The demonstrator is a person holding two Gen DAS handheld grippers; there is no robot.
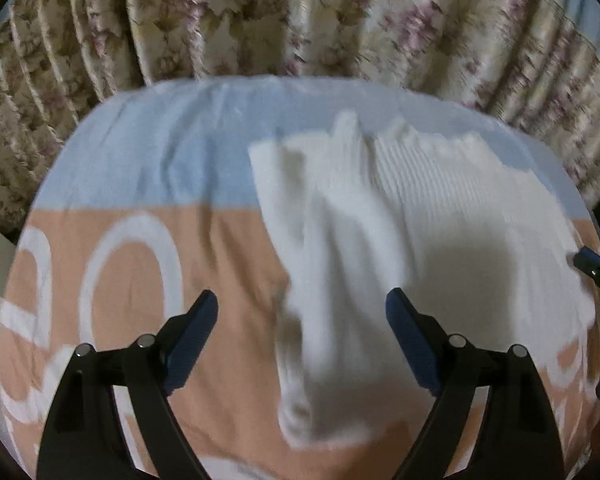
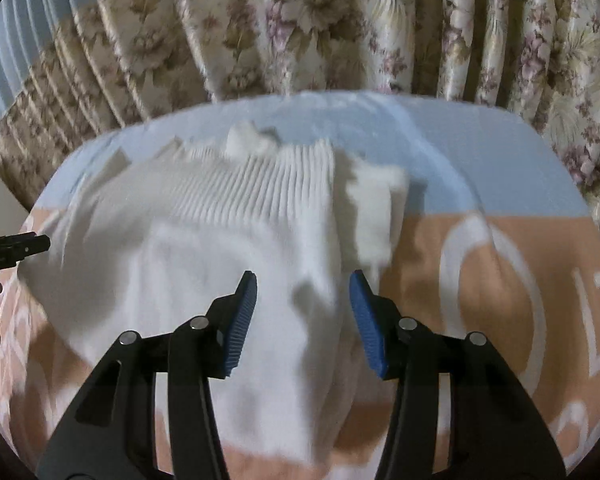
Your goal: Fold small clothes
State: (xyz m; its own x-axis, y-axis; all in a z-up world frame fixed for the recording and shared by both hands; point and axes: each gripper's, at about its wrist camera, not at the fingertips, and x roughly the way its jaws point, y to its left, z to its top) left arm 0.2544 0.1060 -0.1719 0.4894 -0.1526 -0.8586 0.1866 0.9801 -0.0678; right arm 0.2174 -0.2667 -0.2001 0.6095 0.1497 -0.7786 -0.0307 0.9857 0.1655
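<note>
A small white ribbed knit garment (image 1: 440, 208) lies spread on a peach and light-blue cloth-covered table (image 1: 180, 168). Its left sleeve (image 1: 332, 300) runs down between the fingers of my left gripper (image 1: 302, 312), which is open and holds nothing. In the right wrist view the garment (image 2: 220, 232) fills the middle, its right edge lying between the fingers of my right gripper (image 2: 303, 292), which is open and empty. The other gripper's tip shows at the far right of the left wrist view (image 1: 592, 264) and at the far left of the right wrist view (image 2: 16, 246).
A floral curtain (image 1: 300, 20) hangs close behind the table's far edge, also in the right wrist view (image 2: 340, 20). The cloth (image 2: 500, 264) carries large white letters. The table's rounded edges fall away at left and right.
</note>
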